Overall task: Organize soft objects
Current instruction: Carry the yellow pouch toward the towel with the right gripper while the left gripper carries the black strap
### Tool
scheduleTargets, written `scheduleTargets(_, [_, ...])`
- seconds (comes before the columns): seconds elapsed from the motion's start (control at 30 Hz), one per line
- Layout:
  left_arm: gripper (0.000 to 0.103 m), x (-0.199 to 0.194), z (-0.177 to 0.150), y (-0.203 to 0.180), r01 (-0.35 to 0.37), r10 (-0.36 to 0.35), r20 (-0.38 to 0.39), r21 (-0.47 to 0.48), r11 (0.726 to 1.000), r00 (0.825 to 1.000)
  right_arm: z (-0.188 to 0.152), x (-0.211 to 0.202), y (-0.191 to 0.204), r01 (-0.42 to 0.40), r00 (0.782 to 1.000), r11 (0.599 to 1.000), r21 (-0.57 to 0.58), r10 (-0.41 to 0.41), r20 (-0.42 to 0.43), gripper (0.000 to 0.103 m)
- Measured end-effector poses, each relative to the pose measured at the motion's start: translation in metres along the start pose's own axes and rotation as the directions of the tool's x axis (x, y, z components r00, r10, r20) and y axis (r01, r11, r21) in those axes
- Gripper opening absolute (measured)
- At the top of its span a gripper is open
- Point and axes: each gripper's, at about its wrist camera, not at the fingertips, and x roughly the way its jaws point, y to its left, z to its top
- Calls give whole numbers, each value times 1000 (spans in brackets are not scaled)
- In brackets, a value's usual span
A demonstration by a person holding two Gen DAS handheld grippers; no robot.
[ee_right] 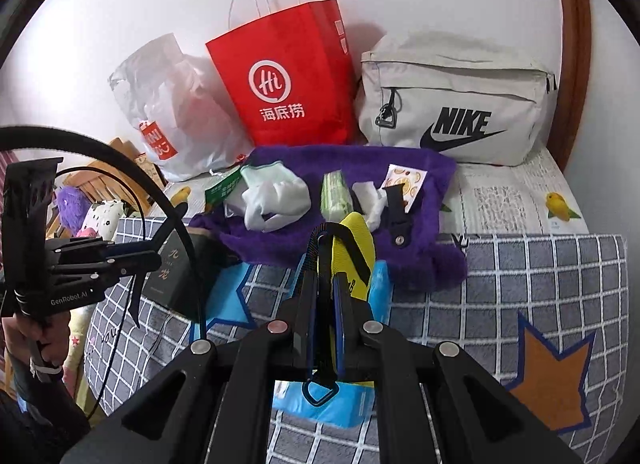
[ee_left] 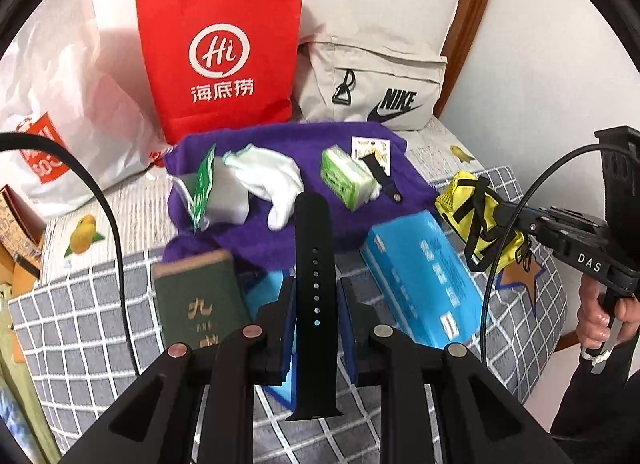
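Left gripper clamped on black watch strap, strap upright between blue pads, above checked bedspread. Right gripper pinched nearly shut on yellow mesh pouch, black straps and blue carabiner hanging under. Purple fleece spread flat on bed, carrying white gloves, green tissue pack, sticker sheet, black strap piece. Red Haidilao paper bag, white plastic bag, beige Nike bag against wall; contents hidden. Green book, blue tissue pack beside fleece.
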Motion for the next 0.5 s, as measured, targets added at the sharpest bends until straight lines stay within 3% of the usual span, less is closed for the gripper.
scheduleTargets(0.5, [19,48,74,0,57,-57,-10,40,998,998,54,39,-22,7,999,999,-31,-6,38,8])
